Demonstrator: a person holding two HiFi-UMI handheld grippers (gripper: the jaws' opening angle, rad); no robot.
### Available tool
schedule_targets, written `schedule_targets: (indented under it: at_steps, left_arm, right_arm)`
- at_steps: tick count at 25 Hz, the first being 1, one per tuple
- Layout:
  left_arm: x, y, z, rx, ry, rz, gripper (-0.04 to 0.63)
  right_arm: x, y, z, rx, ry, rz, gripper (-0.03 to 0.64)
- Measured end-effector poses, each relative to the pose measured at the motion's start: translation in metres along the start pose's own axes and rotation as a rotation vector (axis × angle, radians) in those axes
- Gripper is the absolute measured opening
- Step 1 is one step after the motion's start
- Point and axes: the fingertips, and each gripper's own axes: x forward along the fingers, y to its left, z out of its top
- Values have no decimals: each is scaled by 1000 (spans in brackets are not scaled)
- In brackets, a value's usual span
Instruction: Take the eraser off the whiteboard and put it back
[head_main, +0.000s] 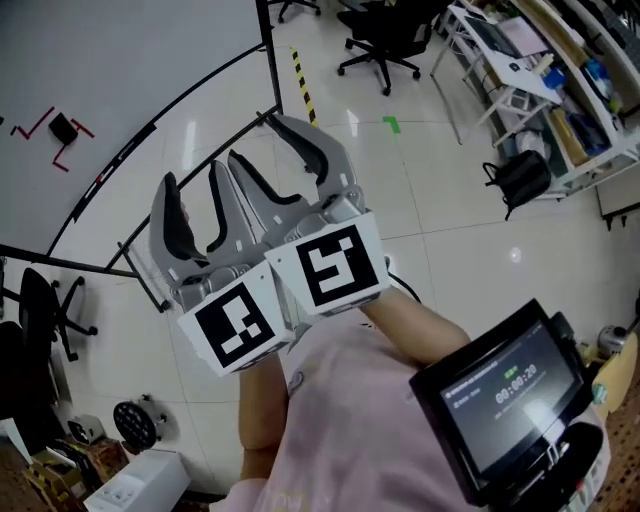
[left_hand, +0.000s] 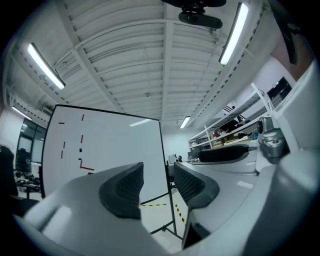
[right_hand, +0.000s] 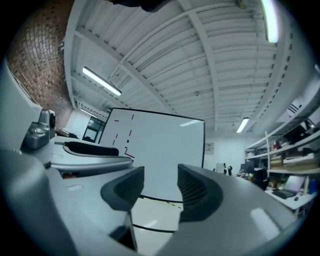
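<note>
In the head view the eraser (head_main: 62, 128) sits on the whiteboard (head_main: 150, 60), well apart from your left gripper (head_main: 192, 178) and right gripper (head_main: 262, 142), and in the left gripper view and then the right gripper view the fingers (left_hand: 122, 192) stand narrowly apart and empty, so I judge the whole task is left.

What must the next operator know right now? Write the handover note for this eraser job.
Left gripper: jaws apart, nothing between them.
Right gripper: jaws apart, also empty.
The two grippers are held side by side and point toward the whiteboard, well short of it.
Eraser: a small black block stuck on the board among the red marks.
Done: the pictures do not show whether the eraser has already been off and back.
Left, if not: close in, grip the eraser, lift it off and set it back on the board.
</note>
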Motion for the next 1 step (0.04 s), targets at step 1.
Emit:
schedule_targets:
  at_steps: [1]
  left_arm:
    - [4, -20, 7, -1, -9, -22, 178]
  right_arm:
    - [-10, -19, 2, -4, -6, -22, 213]
